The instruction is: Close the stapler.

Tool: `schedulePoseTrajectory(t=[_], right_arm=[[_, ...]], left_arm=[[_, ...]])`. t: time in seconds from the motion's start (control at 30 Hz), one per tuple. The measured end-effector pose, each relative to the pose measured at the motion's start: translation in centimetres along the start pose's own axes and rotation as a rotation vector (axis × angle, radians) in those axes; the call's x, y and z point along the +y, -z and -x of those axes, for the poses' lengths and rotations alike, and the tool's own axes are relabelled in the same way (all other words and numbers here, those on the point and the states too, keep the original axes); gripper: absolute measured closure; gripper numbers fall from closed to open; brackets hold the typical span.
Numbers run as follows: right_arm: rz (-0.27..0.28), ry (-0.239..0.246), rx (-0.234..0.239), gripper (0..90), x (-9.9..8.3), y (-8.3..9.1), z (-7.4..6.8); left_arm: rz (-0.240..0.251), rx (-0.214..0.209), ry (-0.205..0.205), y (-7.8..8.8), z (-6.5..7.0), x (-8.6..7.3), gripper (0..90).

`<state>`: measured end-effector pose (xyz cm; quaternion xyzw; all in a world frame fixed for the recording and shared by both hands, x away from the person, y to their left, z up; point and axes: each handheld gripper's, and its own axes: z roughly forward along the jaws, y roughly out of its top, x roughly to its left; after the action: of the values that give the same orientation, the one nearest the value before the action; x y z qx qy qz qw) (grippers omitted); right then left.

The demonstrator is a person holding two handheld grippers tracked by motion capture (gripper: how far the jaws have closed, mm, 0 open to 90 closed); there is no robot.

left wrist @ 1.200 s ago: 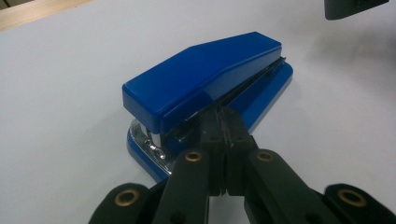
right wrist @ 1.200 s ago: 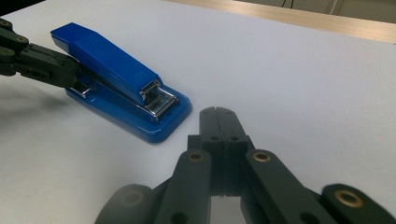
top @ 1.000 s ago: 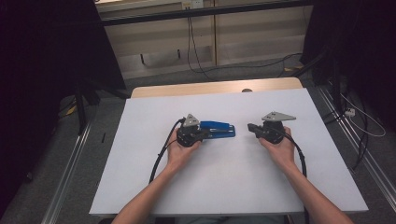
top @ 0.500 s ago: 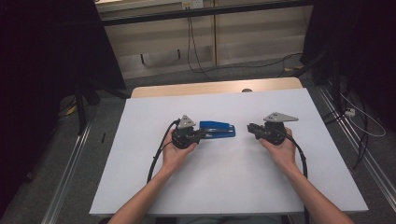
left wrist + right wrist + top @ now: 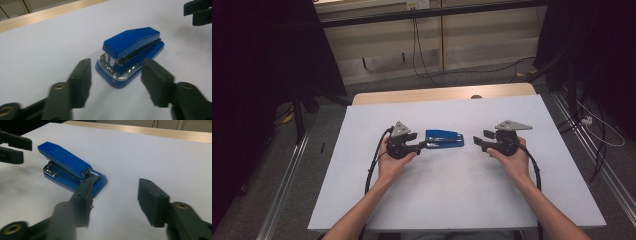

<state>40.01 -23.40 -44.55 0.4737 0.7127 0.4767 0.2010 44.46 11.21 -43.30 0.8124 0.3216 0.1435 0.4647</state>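
Between my two grippers, a blue plastic stapler (image 5: 444, 138) with chrome metal parts lies flat on the white tabletop (image 5: 452, 195).

Left gripper (image 5: 115, 75) and right gripper (image 5: 113, 197) have just been opening their fingers; nothing is held, I think for approaching from both ends. Stapler underside is hidden.

Light: even overhead light on the flat white table surface (image 5: 452, 195); the room around it is dark.
Shadows: soft, faint patches beside the glossy blue plastic stapler (image 5: 130, 53).
Glare: small highlights on the stapler's chrome metal base.
Blur: the black jaws in both gripper views are out of focus.
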Motion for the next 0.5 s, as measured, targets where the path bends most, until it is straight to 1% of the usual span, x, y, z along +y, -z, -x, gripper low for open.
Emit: schedulePoseTrajectory(t=[0.03,0.1,0.13,0.17,0.2,0.27,0.3,0.33,0.37,0.43,0.5], right_arm=[[0.0,0.004,-0.006,39.1,0.0,0.0,0.0],[0.008,0.0,-0.016,30.7,0.1,0.1,-0.1],[0.014,0.002,-0.031,25.3,0.1,0.1,-0.1],[0.019,0.004,-0.037,19.9,0.2,0.2,-0.2],[0.022,0.004,-0.043,16.0,0.2,0.2,-0.3],[0.032,0.002,-0.061,8.8,0.3,0.3,-0.5],[0.027,0.007,-0.059,7.1,0.3,0.4,-0.6],[0.026,0.012,-0.059,7.2,0.4,0.5,-0.7],[0.034,0.018,-0.058,7.1,0.4,0.6,-0.8],[0.046,0.025,-0.057,5.7,0.3,0.9,-1.1],[0.048,0.018,-0.044,3.8,0.4,1.1,-1.2]], left_arm=[[0.006,0.004,-0.002,0.0,0.1,0.1,35.7],[0.01,0.03,-0.023,0.0,0.3,0.2,25.3],[0.006,0.038,-0.021,0.0,0.4,0.2,18.9],[-0.007,0.056,-0.01,-0.1,0.4,0.2,12.1],[-0.016,0.068,0.002,0.0,0.4,0.2,7.6],[-0.009,0.057,0.003,0.1,0.5,0.2,6.9],[-0.004,0.055,-0.004,0.3,0.6,0.2,6.1],[0.001,0.052,-0.02,0.4,0.7,0.2,5.0],[0.005,0.049,-0.026,0.6,0.8,0.2,4.8],[0.017,0.049,-0.024,0.9,0.9,0.1,4.8],[0.025,0.03,-0.03,1.3,0.8,0.0,4.8]])
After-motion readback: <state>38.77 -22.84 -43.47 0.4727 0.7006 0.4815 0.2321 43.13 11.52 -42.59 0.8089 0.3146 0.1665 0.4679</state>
